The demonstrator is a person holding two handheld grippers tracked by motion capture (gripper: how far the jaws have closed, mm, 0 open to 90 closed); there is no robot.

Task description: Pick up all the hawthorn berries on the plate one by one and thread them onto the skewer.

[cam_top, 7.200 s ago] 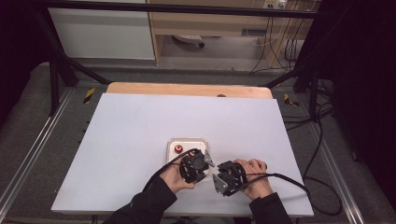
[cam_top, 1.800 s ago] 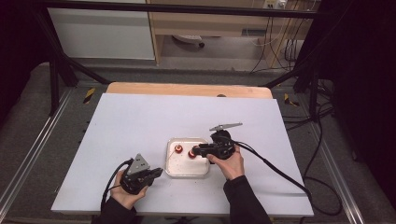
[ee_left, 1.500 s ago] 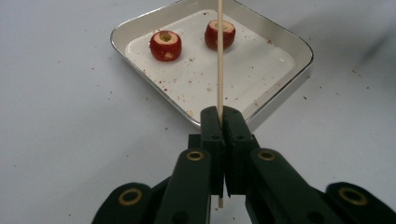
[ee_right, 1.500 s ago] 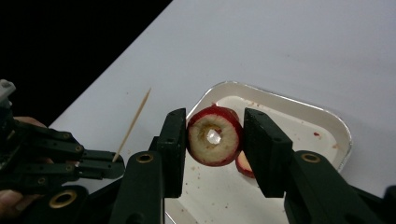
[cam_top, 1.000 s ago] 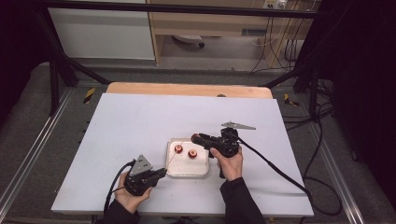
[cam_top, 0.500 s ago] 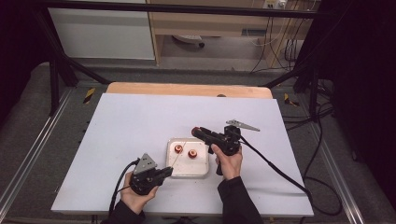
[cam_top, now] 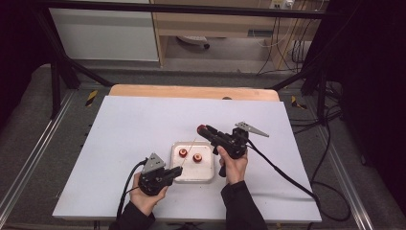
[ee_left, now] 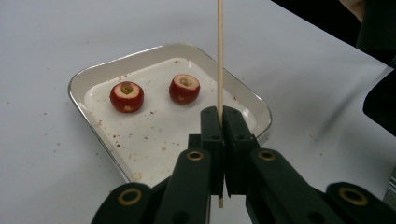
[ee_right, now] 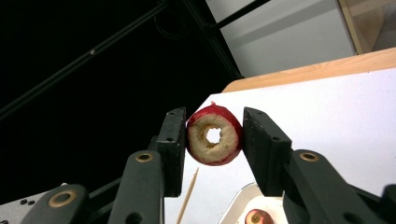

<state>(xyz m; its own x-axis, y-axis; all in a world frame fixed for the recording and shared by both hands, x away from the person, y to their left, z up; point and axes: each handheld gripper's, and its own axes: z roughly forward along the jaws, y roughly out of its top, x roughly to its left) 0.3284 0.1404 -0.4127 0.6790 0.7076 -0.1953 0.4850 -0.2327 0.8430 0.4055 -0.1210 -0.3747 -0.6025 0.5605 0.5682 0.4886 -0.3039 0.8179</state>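
In the left gripper view my left gripper (ee_left: 222,114) is shut on a thin wooden skewer (ee_left: 220,56) that stands upright over the near edge of a white tray (ee_left: 93,74). Two red cored fruits (ee_left: 126,96) (ee_left: 184,88) lie in the tray. In the high view the left gripper (cam_top: 177,170) is at the tray's (cam_top: 207,178) front left corner. My right gripper (cam_top: 203,130) hovers above the tray's far right side. It is shut on a red fruit ring (ee_right: 214,147) with a hole through its pale middle, and the skewer's tip (ee_right: 187,199) shows below it.
The tray sits near the front middle of a white table (cam_top: 134,124) with a wooden strip (cam_top: 191,92) along its far edge. Cables (cam_top: 282,172) trail from both grippers over the table. Black frame rails (cam_top: 62,81) stand around the table.
My left hand has moved right toward the tray, carrying the skewer with it. My right gripper has tilted its fruit ring a little upward while the hand stayed about where it was.
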